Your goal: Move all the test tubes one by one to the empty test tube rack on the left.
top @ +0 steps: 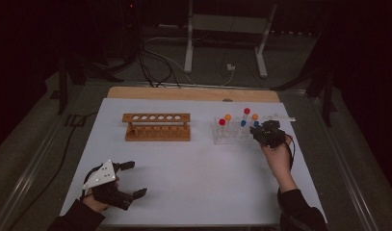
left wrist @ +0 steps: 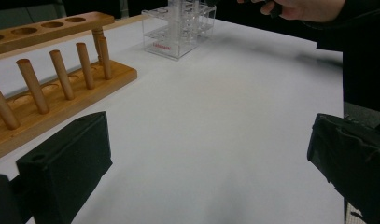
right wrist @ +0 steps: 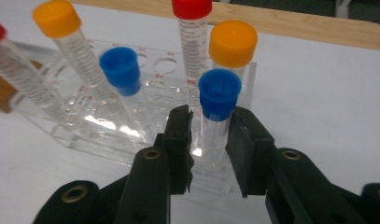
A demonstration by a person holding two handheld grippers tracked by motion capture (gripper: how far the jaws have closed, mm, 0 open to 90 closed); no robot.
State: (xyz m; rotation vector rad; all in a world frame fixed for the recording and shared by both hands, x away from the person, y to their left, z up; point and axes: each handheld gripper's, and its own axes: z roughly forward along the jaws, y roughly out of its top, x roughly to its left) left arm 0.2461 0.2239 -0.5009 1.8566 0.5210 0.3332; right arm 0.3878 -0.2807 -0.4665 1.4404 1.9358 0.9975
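Note:
A clear plastic rack holds several capped tubes: red, orange and blue. At the rack's near right corner stands a blue-capped tube. My right gripper has its two black jaws closed in on that tube's clear body just below the cap. The tube stands upright in its slot. At the table's front left my left gripper rests open, with bare white table between its jaws.
An empty wooden tube rack with several holes and pegs stands left of the clear one. White table lies between the hands. Beyond the far edge are a wooden board, cables and a metal stand.

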